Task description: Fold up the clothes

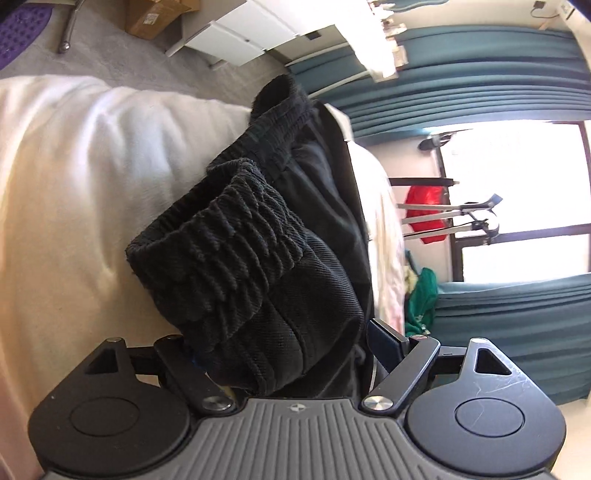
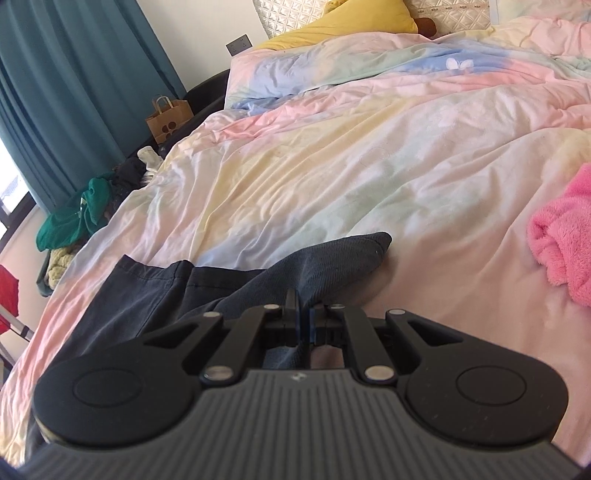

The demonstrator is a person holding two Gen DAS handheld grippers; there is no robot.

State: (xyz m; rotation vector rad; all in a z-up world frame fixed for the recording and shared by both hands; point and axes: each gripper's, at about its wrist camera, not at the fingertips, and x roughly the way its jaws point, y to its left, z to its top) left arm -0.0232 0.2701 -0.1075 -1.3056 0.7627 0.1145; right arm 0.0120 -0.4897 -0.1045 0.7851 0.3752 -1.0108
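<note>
A pair of black trousers with a ribbed elastic waistband fills the left wrist view. The bunched waistband sits between the wide-apart fingers of my left gripper; whether they press it I cannot tell. In the right wrist view the same dark trousers lie on the pastel bed cover. My right gripper is shut on a fold of the trouser fabric, holding it just above the bed.
A pink fluffy garment lies on the bed at right. A yellow pillow is at the headboard. Green clothes and a paper bag sit beside the bed. Teal curtains and a window are behind.
</note>
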